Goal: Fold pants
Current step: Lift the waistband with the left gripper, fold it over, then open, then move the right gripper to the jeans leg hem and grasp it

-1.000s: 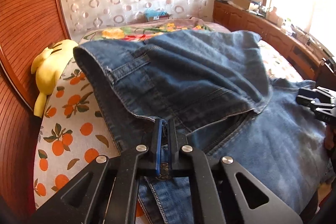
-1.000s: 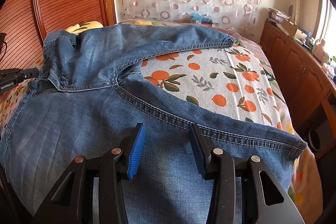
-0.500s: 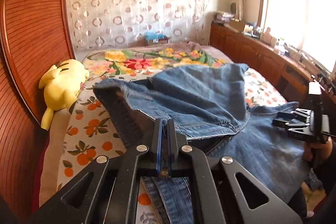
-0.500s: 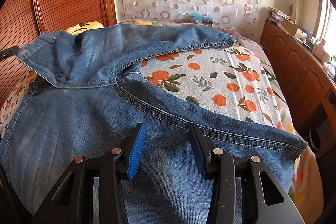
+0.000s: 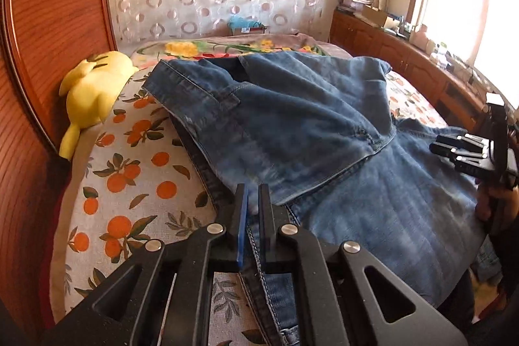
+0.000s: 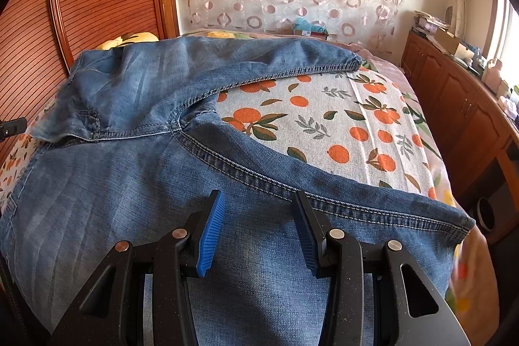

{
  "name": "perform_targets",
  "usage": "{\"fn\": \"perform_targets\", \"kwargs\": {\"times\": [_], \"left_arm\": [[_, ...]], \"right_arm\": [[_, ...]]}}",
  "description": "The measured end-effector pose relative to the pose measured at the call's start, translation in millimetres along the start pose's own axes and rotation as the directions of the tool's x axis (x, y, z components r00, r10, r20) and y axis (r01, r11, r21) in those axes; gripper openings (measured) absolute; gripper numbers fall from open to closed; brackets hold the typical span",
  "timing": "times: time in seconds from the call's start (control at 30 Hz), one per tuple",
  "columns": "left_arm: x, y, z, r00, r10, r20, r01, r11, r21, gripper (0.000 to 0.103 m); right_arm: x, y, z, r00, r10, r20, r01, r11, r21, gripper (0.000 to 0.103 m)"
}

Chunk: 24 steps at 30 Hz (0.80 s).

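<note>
Blue jeans [image 5: 308, 119] lie spread on the orange-print bed sheet [image 5: 129, 177]. Their waist part is folded over the upper legs, and one leg [image 6: 259, 60] stretches toward the far end of the bed. My left gripper [image 5: 253, 203] is shut, with a thin denim edge pinched at the corner of that folded flap. In the right wrist view its tip [image 6: 13, 125] shows at the left edge, beside the flap's pale corner. My right gripper [image 6: 256, 216] hovers open over the near leg [image 6: 129, 184], nothing between its blue pads [image 6: 211, 232]. It also appears in the left wrist view as the right gripper [image 5: 460, 148].
A yellow plush toy [image 5: 94, 89] lies against the wooden headboard [image 5: 48, 21] at the left. Wooden cabinets [image 6: 470, 119] with clutter on top run along the right side of the bed. A hand [image 5: 489, 200] holds the right gripper.
The left gripper lifted the waist flap up and out to the left, then brought it back down; the flap now lies slack over the jeans. The right gripper has kept still.
</note>
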State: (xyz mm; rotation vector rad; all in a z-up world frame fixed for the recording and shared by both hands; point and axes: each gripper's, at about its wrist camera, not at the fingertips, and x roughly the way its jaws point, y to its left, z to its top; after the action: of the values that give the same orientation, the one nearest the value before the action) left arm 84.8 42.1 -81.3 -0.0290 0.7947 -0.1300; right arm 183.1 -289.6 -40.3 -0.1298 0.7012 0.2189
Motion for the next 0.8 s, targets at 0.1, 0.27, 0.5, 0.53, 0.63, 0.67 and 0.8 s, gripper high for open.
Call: {"fn": "perform_targets", "kwargs": {"times": [0.1, 0.27, 0.5, 0.53, 0.63, 0.67, 0.8], "left_arm": [[-7.9, -1.6, 5.6, 0.999, 0.035, 0.038, -0.036, 0.999, 0.007, 0.006], [-7.5, -6.3, 21.8, 0.997, 0.001, 0.075, -0.002, 1.0, 0.017, 0.03], [26.2, -25.8, 51.3, 0.995, -0.055, 0.082, 0.049, 0.996, 0.072, 0.047], [32.9, -30.0, 55.7, 0.994, -0.064, 0.087, 0.057, 0.995, 0.082, 0.047], [54.5, -39.9, 68.0, 0.994, -0.078, 0.078, 0.069, 0.991, 0.111, 0.047], [62.2, -42.1, 71.2, 0.995, -0.069, 0.071, 0.061, 0.991, 0.118, 0.047], [90.2, -45.6, 71.6, 0.997, -0.066, 0.032, 0.061, 0.99, 0.125, 0.047]], "right_arm": [[0.2, 0.2, 0.3, 1.0, -0.001, -0.001, 0.001, 1.0, 0.0, 0.045], [0.9, 0.8, 0.2, 1.0, -0.004, -0.004, 0.004, 1.0, -0.003, 0.045], [2.2, -0.1, 0.3, 1.0, -0.004, -0.012, 0.004, 1.0, -0.003, 0.045], [2.3, -0.9, 0.5, 1.0, -0.001, -0.015, 0.001, 1.0, 0.0, 0.045], [0.4, -3.5, 3.3, 1.0, 0.002, -0.016, -0.001, 1.0, 0.009, 0.045], [-1.9, -4.4, 4.8, 1.0, 0.005, -0.011, -0.004, 1.0, 0.015, 0.045], [-15.2, -15.0, 23.9, 0.999, 0.026, 0.024, -0.027, 0.999, 0.022, 0.049]]}}
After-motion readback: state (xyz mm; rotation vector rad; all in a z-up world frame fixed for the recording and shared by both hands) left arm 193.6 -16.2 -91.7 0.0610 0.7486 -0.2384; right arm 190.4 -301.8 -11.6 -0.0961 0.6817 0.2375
